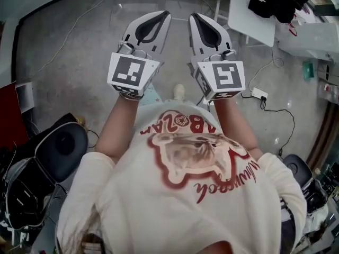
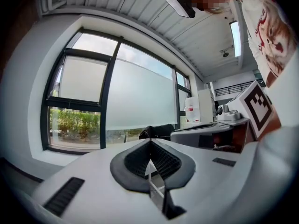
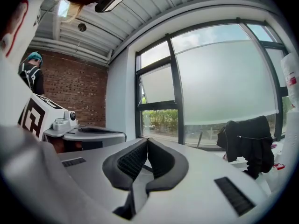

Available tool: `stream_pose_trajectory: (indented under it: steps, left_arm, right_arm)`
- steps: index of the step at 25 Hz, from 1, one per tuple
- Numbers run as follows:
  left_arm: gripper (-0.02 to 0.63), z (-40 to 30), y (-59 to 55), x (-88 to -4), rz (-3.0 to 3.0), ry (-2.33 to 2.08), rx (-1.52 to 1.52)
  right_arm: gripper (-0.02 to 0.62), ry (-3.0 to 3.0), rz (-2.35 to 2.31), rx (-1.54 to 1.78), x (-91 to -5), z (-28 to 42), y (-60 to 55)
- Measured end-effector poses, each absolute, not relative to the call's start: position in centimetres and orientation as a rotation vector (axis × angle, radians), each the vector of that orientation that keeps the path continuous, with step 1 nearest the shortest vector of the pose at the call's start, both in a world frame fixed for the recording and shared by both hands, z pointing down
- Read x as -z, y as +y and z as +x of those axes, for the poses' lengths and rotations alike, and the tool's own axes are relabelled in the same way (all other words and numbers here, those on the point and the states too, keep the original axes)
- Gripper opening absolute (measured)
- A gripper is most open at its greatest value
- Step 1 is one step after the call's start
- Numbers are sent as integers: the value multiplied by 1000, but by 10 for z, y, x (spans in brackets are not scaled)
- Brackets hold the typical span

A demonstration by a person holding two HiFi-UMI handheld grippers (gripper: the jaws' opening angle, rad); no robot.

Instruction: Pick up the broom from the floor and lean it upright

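Both claws are held up side by side in front of the person's chest. The left gripper has its jaws pressed together at the tips with nothing between the ribbed pads, as its own view confirms. The right gripper is likewise closed and empty. Each looks out past its tips at a big window, not down at the ground.

The broom is not in any view. The grey floor beyond and below the claws shows only cables. A power strip lies to the right of the right claw and an office chair sits behind and left of the left claw. A small pale shape below and between the two claws may be a shoe tip; it is too small to tell.

A broom is probably light, with a long stiff handle that is smooth and can swivel in a two-pad grip. A hold on the handle some way above the head, with the second claw higher up to steady it, looks soundest. Both claws would need to open first.
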State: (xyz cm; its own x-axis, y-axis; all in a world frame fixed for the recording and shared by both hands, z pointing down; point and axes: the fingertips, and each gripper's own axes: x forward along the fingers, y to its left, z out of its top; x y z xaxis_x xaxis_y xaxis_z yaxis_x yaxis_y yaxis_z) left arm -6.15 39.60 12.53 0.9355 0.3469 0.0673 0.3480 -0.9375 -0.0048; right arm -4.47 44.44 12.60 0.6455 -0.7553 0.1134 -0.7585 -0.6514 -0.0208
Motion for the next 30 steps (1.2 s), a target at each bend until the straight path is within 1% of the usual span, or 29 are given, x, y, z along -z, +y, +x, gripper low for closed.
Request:
stream_pose_trajectory:
  steps: [6,13,19,23,30]
  left_arm:
    - [20,-85,449,-131,-3072,-519,198]
    - [20,-82,445,-118,-3038,-578,193]
    - [20,-67,442,-124,-3025,-648,224]
    - [20,-67,423,-118,-3026,-658,195]
    - [20,-58,416,-116,-3035,-645,167]
  right_arm:
    - [25,-1372,2818,-213,-126,-58,487]
    - [25,-1332,2857,-185,-110,-57,483]
    - [25,-1298,2827,-190,-108,-45,470]
    - [25,-1311,2808,-181,-106,-50,445]
    - [25,-1321,2782,-171,-108,-44,438]
